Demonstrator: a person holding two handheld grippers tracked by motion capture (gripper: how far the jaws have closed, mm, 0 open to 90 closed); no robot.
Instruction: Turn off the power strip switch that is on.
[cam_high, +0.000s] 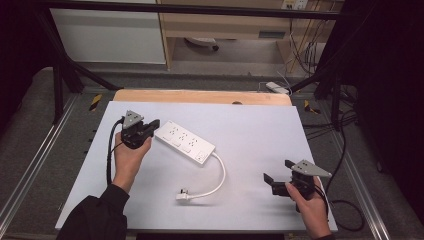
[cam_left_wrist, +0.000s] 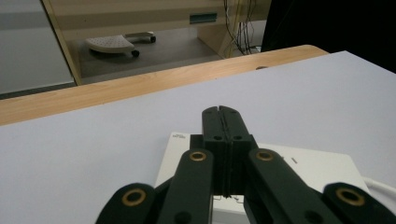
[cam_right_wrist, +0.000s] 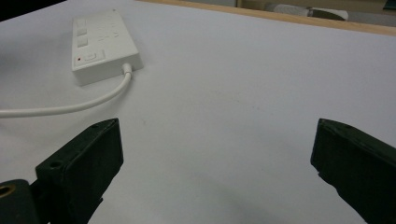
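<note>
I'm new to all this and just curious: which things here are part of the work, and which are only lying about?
Part of the work:
- white power strip, with its cable and plug
- left gripper, jaws shut, at the strip's end
- right gripper, jaws open, over bare table

Just lying about:
- wheeled base on the floor beyond
- hanging wires

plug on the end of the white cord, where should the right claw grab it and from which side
Probably by the plug body itself, coming down from above with the open right claw. It lies flat on the white table cover, its cord curving away toward the power strip, so closing across the short body from the cord-free side looks safest. Its prongs are too small to make out.
</note>
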